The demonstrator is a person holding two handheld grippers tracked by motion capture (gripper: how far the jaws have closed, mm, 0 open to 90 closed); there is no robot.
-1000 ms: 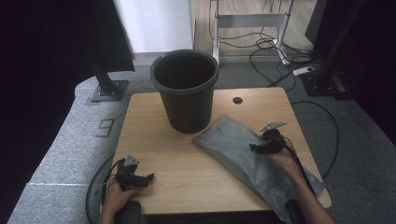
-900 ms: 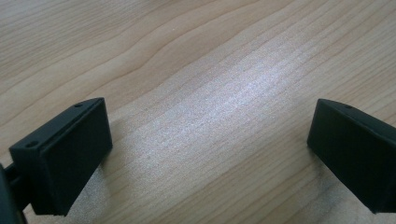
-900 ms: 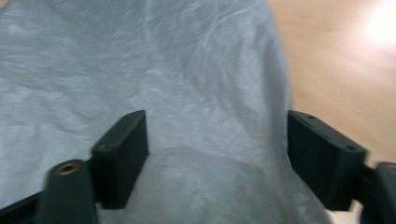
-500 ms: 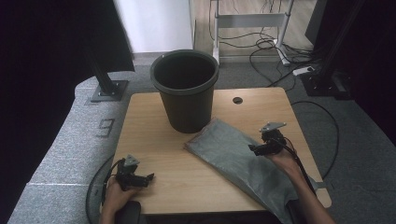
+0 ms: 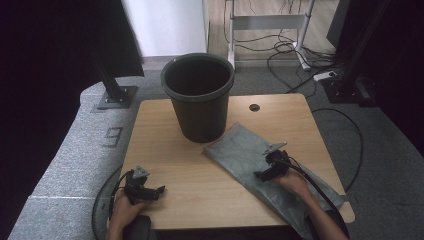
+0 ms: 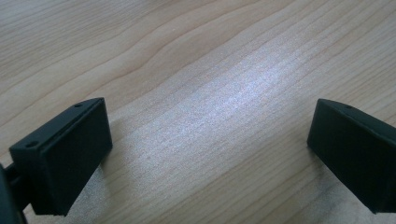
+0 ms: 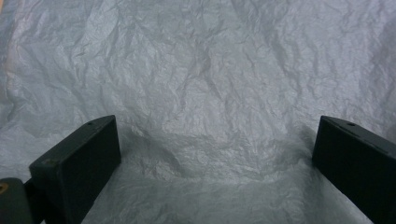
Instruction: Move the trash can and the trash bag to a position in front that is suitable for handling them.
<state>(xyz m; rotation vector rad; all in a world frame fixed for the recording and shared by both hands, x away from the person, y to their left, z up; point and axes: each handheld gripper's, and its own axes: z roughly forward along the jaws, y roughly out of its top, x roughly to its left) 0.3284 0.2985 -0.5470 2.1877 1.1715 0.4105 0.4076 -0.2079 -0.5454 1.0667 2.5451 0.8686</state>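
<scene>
Centrally, a dark bin (image 5: 199,95) is seen; right gripper (image 5: 264,173), jaws apart, pressed on grey bag (image 5: 245,150); left gripper (image 5: 152,191), lower left, likewise spread.

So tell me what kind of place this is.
Probably a lab or office recording space, not a home. A small wooden table stands on grey carpet, cables trail across the floor by a metal stand, and a monitor base sits to one side. A black bin is on the table.

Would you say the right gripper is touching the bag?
Touching. In the right gripper view the open right gripper presses its jaws into the bag, which dents between them.
</scene>
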